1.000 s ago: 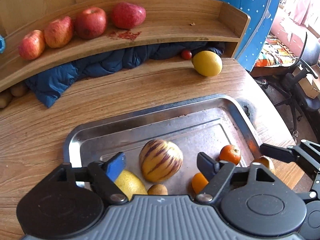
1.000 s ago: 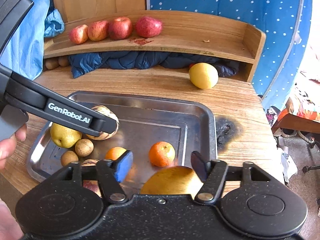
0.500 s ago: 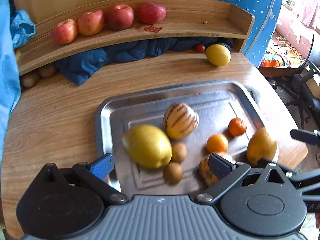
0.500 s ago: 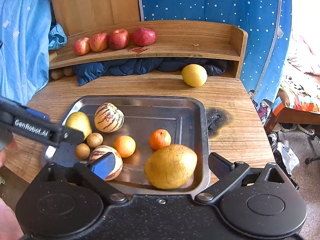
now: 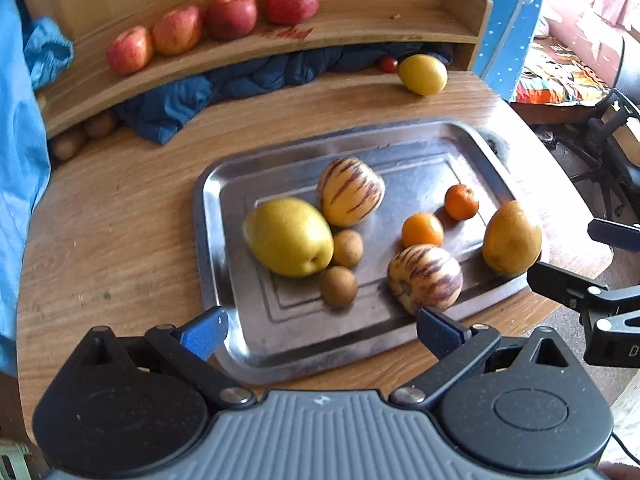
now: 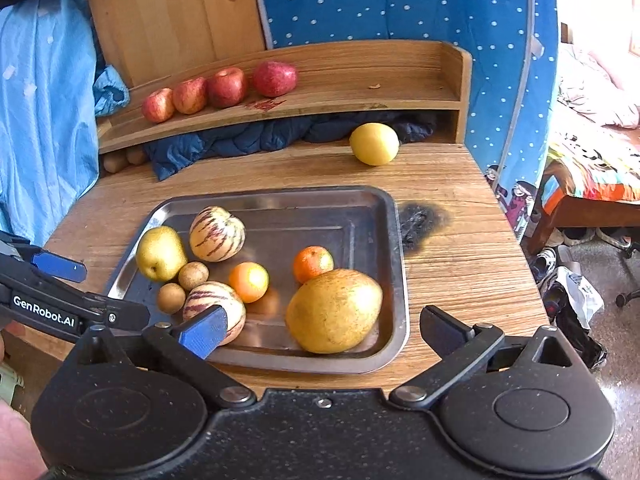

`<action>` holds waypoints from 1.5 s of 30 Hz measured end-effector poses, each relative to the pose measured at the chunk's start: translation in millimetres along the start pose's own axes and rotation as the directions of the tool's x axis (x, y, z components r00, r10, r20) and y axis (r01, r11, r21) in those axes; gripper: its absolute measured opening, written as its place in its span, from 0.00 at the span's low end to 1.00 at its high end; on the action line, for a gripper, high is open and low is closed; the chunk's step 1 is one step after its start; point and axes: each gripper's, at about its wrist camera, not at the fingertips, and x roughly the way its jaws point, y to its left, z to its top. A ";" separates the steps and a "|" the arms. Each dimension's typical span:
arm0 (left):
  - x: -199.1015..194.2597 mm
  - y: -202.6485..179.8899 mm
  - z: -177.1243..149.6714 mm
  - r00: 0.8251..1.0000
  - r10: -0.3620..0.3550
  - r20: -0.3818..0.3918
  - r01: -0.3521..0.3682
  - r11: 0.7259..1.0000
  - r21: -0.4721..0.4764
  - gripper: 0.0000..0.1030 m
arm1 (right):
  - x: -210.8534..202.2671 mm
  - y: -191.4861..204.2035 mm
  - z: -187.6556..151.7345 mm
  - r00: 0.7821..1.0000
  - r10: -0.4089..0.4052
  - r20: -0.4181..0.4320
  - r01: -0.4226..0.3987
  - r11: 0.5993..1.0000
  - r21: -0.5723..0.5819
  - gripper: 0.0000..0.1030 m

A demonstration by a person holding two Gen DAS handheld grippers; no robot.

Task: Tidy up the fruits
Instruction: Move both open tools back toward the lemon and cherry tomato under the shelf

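Now the tray [image 6: 400, 288] of fruit lies beyond both grippers' spread, empty fingers [image 6: 204, 330].

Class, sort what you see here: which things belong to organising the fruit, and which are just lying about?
Job: metal tray, striped melons, pears, oranges, red apples, wooden shelf.

Lying about: blue quilted cloth, scorch mark.

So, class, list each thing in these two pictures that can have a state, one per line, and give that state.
left gripper: open, holding nothing
right gripper: open, holding nothing
metal tray: flat on the table, holding eight fruits
large pear: lying on its side in the tray
four apples: lined up on the shelf
yellow fruit: loose on the table, outside the tray
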 end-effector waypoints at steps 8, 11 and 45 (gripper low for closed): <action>13.6 -14.4 30.5 1.000 -0.018 0.010 0.017 0.999 0.050 0.99 | 11.0 -19.8 11.4 0.999 -0.033 0.000 0.033 0.999 0.034 0.99; 21.7 -17.6 47.2 0.999 -0.029 0.016 0.028 0.998 0.052 0.99 | 15.8 -30.7 19.5 0.998 -0.056 0.001 0.056 0.997 0.049 0.99; 163.6 -43.6 247.1 0.986 -0.146 0.078 0.157 0.974 -0.163 0.99 | 190.4 -52.6 140.3 0.998 -0.062 0.011 0.062 0.950 -0.305 0.92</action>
